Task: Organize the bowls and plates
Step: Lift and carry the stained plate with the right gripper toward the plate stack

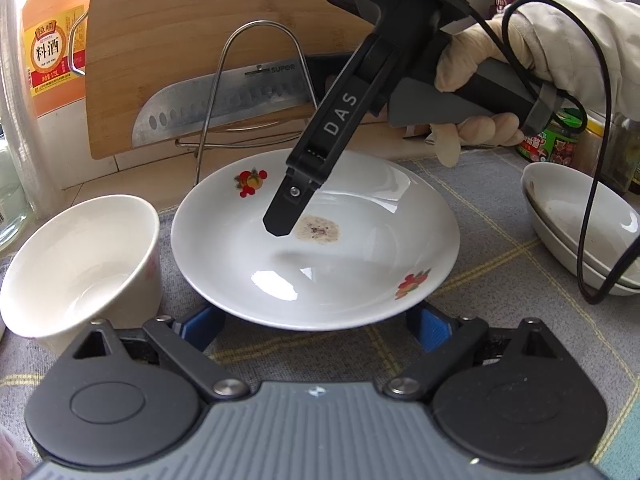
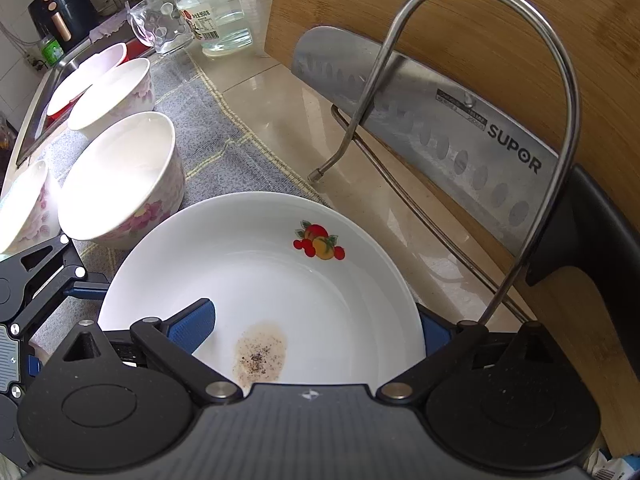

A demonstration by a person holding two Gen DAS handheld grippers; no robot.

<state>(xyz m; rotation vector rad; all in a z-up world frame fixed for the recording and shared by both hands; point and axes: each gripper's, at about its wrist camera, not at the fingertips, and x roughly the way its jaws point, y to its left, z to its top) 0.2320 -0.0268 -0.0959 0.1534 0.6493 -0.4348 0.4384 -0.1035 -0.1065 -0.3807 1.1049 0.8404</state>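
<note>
A white plate [image 1: 344,264] with fruit prints and a brown stain lies on the grey cloth. My left gripper [image 1: 316,326] is open, its blue pads low at the plate's near rim, apart from it. My right gripper [image 2: 316,328] is open wide and straddles the plate [image 2: 256,264]: one pad is over the inside, the other outside the rim. It shows in the left wrist view as a black finger [image 1: 286,212] just above the plate's middle. A white bowl [image 1: 80,256] stands left of the plate. Stacked white dishes [image 1: 576,220] sit at the right.
A wire rack [image 2: 480,120] holds a knife [image 2: 460,140] against a wooden cutting board [image 2: 480,20] behind the plate. Several floral bowls [image 2: 120,176] line the cloth to the left. A cooking-wine bottle [image 1: 52,40], jars [image 1: 552,140] and a glass jug [image 2: 160,24] stand around.
</note>
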